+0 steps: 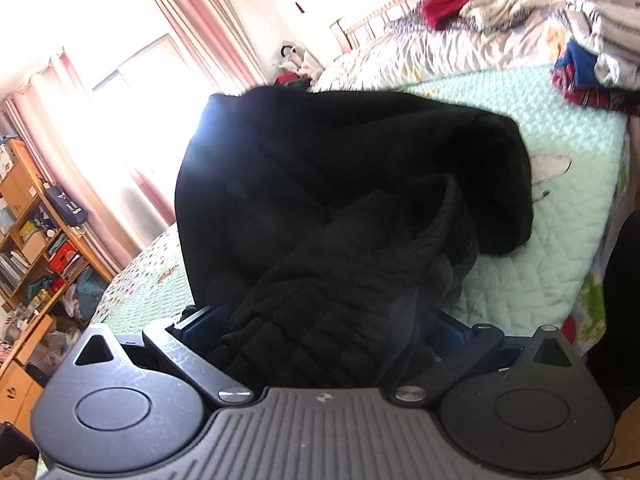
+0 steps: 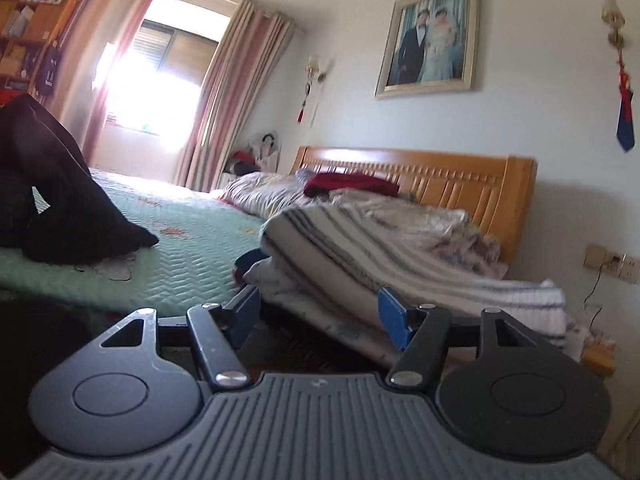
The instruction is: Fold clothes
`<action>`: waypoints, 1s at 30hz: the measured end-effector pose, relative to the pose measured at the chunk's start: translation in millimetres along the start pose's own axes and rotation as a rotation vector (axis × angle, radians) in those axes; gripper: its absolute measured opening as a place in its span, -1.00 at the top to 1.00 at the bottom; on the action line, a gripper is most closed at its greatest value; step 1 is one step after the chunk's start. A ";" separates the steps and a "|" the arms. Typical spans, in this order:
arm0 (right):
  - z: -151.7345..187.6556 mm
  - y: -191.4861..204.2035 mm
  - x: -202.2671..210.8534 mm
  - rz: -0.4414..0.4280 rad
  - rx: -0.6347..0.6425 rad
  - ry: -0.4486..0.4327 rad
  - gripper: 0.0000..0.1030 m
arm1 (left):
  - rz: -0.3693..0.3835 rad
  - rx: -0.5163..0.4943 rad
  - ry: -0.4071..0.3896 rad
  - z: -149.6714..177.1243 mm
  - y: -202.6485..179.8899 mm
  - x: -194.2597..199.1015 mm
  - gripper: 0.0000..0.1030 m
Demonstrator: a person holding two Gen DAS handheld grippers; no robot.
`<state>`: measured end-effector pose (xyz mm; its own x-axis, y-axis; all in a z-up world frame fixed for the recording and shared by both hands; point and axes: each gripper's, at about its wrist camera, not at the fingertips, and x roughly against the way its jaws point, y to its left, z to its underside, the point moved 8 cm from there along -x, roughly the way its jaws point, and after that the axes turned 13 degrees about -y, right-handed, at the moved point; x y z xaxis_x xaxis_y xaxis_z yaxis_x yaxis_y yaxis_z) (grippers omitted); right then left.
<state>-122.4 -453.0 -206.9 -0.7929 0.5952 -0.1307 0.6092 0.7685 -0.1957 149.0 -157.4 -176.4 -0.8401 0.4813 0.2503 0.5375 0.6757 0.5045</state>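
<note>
A black quilted garment [image 1: 352,184] rises in a heap from the mint bedspread [image 1: 552,184]. Its near end is bunched between the fingers of my left gripper [image 1: 324,320], which is shut on that thick wad of cloth; the blue pads barely show at either side. In the right wrist view the same black garment [image 2: 60,200] stands lifted at the far left of the bed. My right gripper [image 2: 320,314] is open, its blue pads [image 2: 394,316] wide apart with nothing between them, pointing level at a striped folded cloth [image 2: 380,248] beyond.
A pile of clothes and bedding [image 1: 520,12] lies by the wooden headboard [image 2: 440,172]. Folded colourful clothes [image 1: 580,76] sit at the bed's right edge. A cluttered bookshelf [image 1: 36,232] and curtained window [image 2: 160,64] stand beyond the bed.
</note>
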 end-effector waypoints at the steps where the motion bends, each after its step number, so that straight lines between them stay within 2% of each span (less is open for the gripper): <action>1: -2.8 4.2 -2.0 -0.006 -0.021 -0.009 -0.30 | 0.002 0.022 -0.021 -4.1 2.2 4.5 -0.98; 4: -18.2 32.1 -15.2 -0.080 -0.074 -0.033 -0.34 | -0.014 0.086 -0.046 -13.3 13.5 12.5 -0.99; 7: -29.1 73.7 -32.4 -0.239 -0.123 -0.010 -0.48 | -0.026 0.078 -0.042 -12.7 19.1 17.6 -0.99; 9: -34.2 102.2 -39.4 -0.314 -0.115 -0.028 -0.53 | -0.025 0.073 -0.037 -10.4 17.9 23.5 -0.99; 11: -41.6 137.3 -34.5 -0.378 -0.114 -0.049 -0.53 | -0.014 0.049 -0.036 -7.2 16.7 27.7 -0.99; 15: -57.5 188.0 -35.4 -0.489 -0.223 -0.038 -0.53 | 0.013 -0.029 -0.036 -8.5 4.4 36.9 -0.99; 18: -68.0 220.0 -30.5 -0.575 -0.195 -0.048 -0.53 | 0.040 -0.099 -0.050 -9.5 -7.2 33.8 -0.99; 22: -76.8 231.9 -25.0 -0.622 -0.186 -0.070 -0.53 | 0.049 -0.182 -0.034 -3.5 -19.5 17.4 -0.99; 28: -69.6 217.0 -42.6 -0.596 -0.295 0.029 -0.55 | 0.049 -0.240 -0.007 16.2 -35.7 1.4 -0.99; 30: -68.1 216.8 -49.2 -0.593 -0.278 0.034 -0.59 | 0.051 -0.252 -0.004 22.0 -38.9 0.0 -0.99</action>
<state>49.8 -299.6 -176.7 -0.9974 0.0554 -0.0458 0.0539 0.9980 0.0343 129.7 -171.4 -214.2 -0.8115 0.5138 0.2782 0.5437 0.4897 0.6816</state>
